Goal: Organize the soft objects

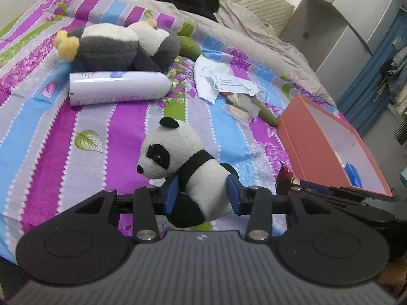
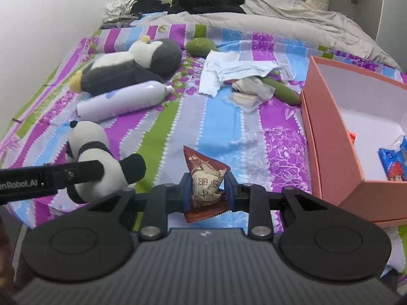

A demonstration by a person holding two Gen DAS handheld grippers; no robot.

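My left gripper (image 1: 202, 193) is shut on a small black-and-white panda plush (image 1: 183, 162), its blue pads pressing the body from both sides, lifted above the striped bedspread. In the right wrist view the same panda (image 2: 94, 157) hangs at the left in the left gripper's black finger (image 2: 51, 175). My right gripper (image 2: 207, 190) is shut on a brown triangular snack packet (image 2: 204, 178) with printed characters. A larger grey-and-white penguin plush (image 1: 117, 45) (image 2: 132, 68) lies on its side further up the bed.
An open pink box (image 1: 330, 147) (image 2: 328, 137) sits at the right with blue packets inside. A white spray can (image 1: 117, 87) (image 2: 119, 101), face masks and tissues (image 1: 223, 80) (image 2: 229, 70), a green plush piece (image 2: 285, 89), a grey blanket and black clothes lie on the bed.
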